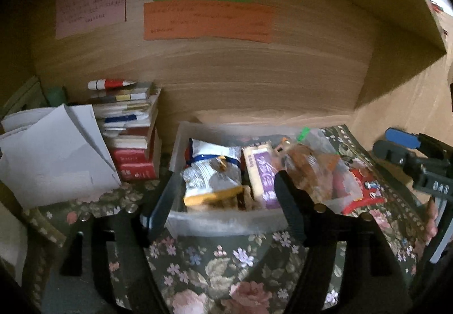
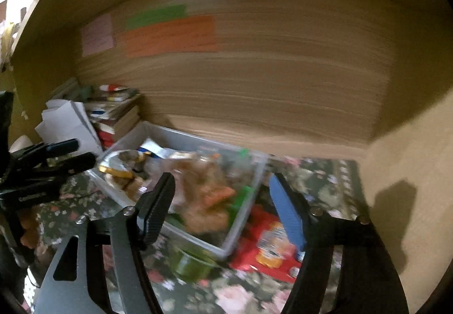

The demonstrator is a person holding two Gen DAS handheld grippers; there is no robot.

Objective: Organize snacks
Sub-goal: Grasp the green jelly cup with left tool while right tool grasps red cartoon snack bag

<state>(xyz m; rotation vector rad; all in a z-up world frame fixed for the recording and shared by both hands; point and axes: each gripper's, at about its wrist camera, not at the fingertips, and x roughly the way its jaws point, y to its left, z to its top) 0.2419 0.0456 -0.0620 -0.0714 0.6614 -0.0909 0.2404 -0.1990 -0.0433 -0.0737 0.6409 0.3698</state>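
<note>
A clear plastic bin (image 1: pixel 223 222) stands on the floral cloth and holds several snacks: a white and yellow bag (image 1: pixel 211 180), a purple packet (image 1: pixel 263 172) and a clear bag of brown biscuits (image 1: pixel 311 169). My left gripper (image 1: pixel 223 206) is open and empty, its fingers either side of the bin's near wall. A red snack packet (image 2: pixel 269 246) lies on the cloth right of the bin (image 2: pixel 240 217), and a green cup (image 2: pixel 192 263) sits in front of it. My right gripper (image 2: pixel 223 206) is open and empty above the bin's right corner. It also shows in the left wrist view (image 1: pixel 402 146).
A stack of books (image 1: pixel 133 132) and loose white papers (image 1: pixel 53 155) stand left of the bin. The wooden back wall (image 1: pixel 226 73) carries pink, green and orange notes. A wooden side wall (image 2: pixel 410 172) closes the right side. The floral cloth (image 1: pixel 226 265) covers the surface.
</note>
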